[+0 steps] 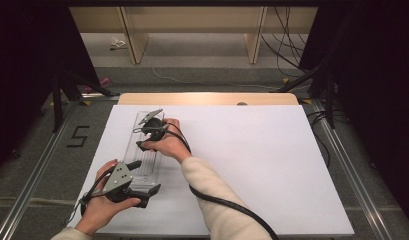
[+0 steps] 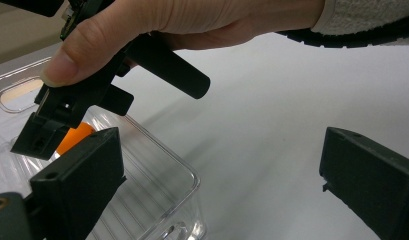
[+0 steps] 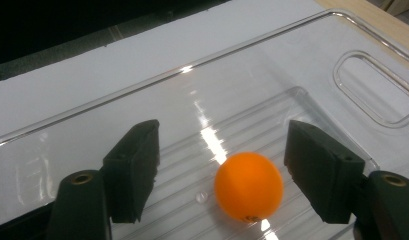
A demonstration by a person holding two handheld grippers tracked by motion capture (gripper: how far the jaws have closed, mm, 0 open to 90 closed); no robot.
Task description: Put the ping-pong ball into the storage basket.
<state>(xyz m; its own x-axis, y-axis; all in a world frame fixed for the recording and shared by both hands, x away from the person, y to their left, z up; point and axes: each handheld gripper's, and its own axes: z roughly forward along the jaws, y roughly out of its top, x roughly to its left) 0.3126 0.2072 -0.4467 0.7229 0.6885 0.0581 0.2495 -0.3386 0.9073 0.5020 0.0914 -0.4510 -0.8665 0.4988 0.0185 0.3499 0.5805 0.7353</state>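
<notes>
The orange ball [image 3: 248, 186] sat on the ribbed floor of the clear plastic tray [image 3: 302, 30]. It lay between the jaws of the right gripper [image 3: 221, 165], nearer one jaw, and neither pad pressed on it. Those jaws stood apart. The left gripper [image 2: 219, 175] waited by the tray's near end, its jaws wide apart and empty.

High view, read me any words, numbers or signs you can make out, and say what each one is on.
"5": a black numeral marked on the grey floor, left of the white table top.
No writing is legible on the clear plastic tray or the orange ball.
</notes>
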